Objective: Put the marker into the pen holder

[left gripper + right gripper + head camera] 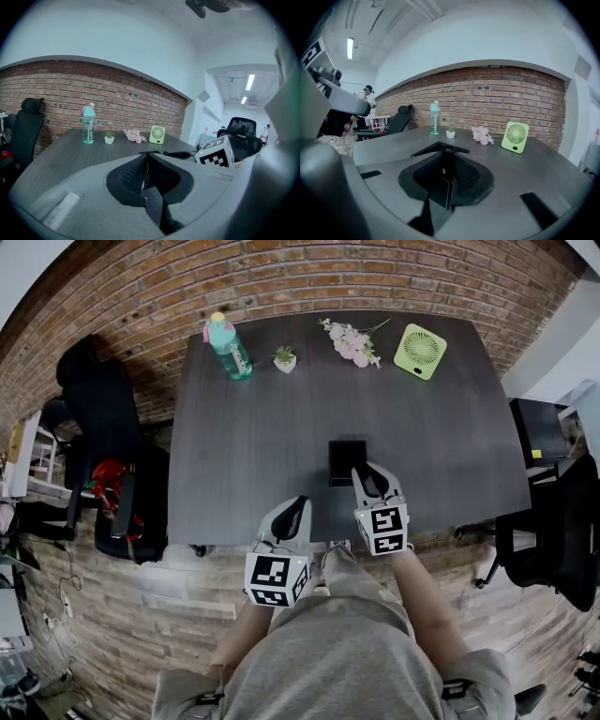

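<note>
A black, cylindrical marker (448,164) stands clamped in the right tongs (371,486), just on the near side of the square black pen holder (348,461) on the dark, wood-grained table (253,418). It is not yet dropped in. The left tongs (292,517) are clenched on nothing at the table's near edge.

Dark grey table (253,446), its far edge against a brick wall; along that edge stand a teal bottle (229,348), a small potted plant (285,358), pink flowers (352,343) lying flat, and a green fan (420,351); a black pen holder (348,461) sits near the front edge.
</note>
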Demonstrator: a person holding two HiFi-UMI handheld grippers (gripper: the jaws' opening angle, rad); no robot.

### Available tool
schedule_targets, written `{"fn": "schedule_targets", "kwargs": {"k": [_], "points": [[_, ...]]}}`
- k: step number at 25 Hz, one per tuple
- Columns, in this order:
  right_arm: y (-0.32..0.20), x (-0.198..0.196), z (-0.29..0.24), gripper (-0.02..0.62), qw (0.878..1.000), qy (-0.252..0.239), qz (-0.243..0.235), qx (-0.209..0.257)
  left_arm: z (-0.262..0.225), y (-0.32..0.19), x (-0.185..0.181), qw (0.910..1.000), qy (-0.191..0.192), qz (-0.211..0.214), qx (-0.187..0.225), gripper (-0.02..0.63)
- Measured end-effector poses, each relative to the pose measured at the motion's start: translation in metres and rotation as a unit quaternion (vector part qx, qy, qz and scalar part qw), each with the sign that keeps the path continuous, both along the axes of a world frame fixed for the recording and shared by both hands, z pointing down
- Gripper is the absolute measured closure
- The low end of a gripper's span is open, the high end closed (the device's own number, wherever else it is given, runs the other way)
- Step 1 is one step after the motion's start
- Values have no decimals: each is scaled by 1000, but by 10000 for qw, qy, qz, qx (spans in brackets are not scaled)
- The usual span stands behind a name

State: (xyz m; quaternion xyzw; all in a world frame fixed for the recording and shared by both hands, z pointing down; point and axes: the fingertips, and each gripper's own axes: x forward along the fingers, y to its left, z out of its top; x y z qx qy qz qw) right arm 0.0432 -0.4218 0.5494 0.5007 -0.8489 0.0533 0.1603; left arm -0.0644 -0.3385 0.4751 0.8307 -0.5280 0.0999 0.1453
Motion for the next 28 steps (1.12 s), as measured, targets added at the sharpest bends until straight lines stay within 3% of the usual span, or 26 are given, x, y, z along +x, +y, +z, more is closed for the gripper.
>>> {"fn": "schedule_targets", "kwargs": {"k": [28], "points": [[9,8,1,525,9997,92,206,-77,-8,20,4,9998,66,129,98,580]]}}
